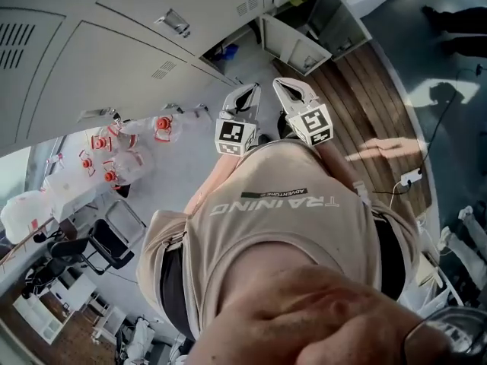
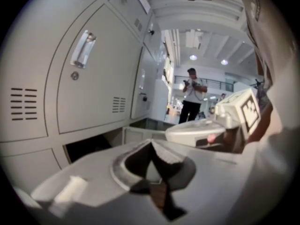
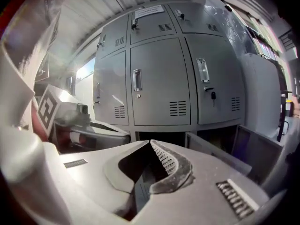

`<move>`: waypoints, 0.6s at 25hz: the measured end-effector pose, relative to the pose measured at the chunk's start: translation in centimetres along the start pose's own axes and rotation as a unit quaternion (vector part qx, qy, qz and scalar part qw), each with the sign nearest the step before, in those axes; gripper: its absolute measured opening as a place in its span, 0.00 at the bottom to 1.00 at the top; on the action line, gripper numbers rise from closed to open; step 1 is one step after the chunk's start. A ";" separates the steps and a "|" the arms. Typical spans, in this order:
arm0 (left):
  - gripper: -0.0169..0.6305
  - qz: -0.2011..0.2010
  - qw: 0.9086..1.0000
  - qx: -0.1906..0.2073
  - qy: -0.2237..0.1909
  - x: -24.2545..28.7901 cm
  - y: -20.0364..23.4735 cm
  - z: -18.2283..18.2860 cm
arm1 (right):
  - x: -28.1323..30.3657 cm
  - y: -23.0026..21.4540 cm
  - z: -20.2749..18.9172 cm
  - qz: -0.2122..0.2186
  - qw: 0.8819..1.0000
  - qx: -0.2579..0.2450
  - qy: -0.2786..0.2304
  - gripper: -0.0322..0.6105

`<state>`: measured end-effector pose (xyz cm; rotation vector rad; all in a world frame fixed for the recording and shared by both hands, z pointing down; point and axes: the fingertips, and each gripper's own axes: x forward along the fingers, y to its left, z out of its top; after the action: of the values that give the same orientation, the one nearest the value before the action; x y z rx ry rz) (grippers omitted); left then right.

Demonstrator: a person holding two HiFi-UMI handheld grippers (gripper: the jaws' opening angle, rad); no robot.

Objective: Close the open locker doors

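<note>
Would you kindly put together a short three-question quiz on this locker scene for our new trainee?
1. True or false: the left gripper and the right gripper are both shut, with nothing between their jaws.
2. In which row of the cabinet are the open locker doors? A) top B) middle C) bottom
3. Answer in one word: is either gripper touching a door?

Key: 1 true; 2 C; 3 no.
</note>
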<state>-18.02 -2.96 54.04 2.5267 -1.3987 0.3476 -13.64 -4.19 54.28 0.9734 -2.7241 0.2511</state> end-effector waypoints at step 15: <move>0.02 -0.011 1.000 -0.010 -0.010 15.0 0.1 6.0 | 4.1 -15.5 4.3 0.046 0.999 0.007 -0.018 0.07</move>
<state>-9.84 -16.82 53.15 2.5344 -1.3745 0.3046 -7.47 -19.48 52.58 0.8640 -2.8075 0.2718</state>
